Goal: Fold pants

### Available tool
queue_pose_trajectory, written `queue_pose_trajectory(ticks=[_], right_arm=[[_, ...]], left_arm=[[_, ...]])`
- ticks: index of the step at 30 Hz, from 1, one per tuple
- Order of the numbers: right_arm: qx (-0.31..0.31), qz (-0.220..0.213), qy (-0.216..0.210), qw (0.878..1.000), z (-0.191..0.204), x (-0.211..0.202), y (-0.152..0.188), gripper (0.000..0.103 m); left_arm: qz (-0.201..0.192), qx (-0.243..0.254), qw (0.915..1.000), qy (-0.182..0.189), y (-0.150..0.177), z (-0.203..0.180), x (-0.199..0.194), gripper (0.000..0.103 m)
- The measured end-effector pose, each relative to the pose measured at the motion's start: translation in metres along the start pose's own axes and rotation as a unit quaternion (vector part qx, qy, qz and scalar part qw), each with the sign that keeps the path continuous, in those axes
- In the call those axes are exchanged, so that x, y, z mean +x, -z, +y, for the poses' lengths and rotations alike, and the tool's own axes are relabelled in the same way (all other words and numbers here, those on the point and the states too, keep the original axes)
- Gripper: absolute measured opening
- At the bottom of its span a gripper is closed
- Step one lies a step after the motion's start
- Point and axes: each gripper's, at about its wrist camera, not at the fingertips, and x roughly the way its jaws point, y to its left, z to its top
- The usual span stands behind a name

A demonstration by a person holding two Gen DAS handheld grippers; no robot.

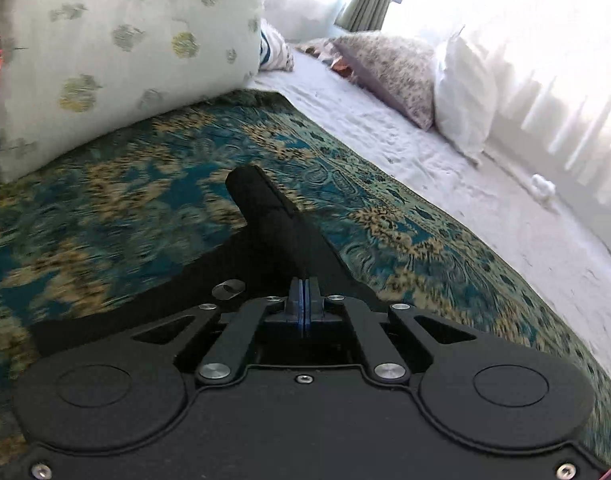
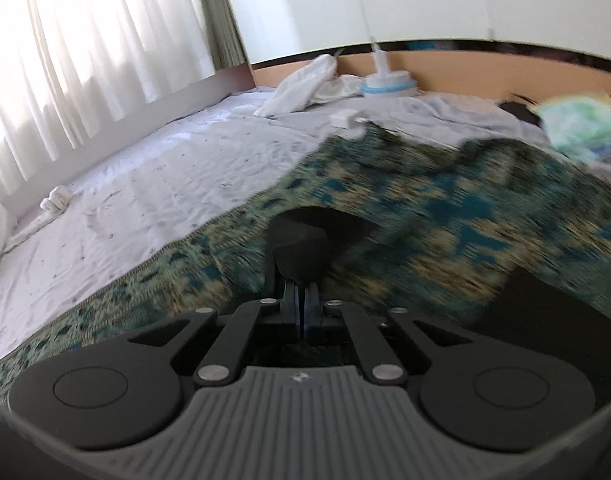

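Black pants (image 1: 265, 208) pinched in left hand-held gripper (image 1: 305, 300).

- From the left wrist we look forward and downward along the left gripper (image 1: 305, 304), close above the patterned blanket (image 1: 145, 200), toward the pillows (image 1: 117, 48) and the curtain (image 1: 545, 80).
- From the right wrist we look along the right gripper (image 2: 303, 300), equally close, toward the headboard (image 2: 465, 68).
- Both views share the blanket, the white sheet (image 2: 145, 176) and the curtain.
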Motion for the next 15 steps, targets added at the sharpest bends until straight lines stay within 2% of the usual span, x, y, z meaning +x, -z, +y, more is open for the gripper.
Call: queue_pose_trajectory(ticks=[8, 11, 15], right_arm=[[0.035, 0.013, 0.013, 0.999, -0.078, -0.054, 0.04, 0.004], [0.047, 0.017, 0.017, 0.999, -0.099, -0.068, 0.053, 0.004], [0.042, 0.014, 0.025, 0.999, -0.119, -0.085, 0.068, 0.004]], left_arm=[[-0.026, 0.029, 0.9991, 0.018, 0.048, 0.052, -0.068, 0.002], [-0.03, 0.052, 0.9981, 0.014, 0.064, 0.065, -0.079, 0.002], [-0.022, 0.058, 0.9981, 0.01, 0.079, 0.078, -0.085, 0.002]])
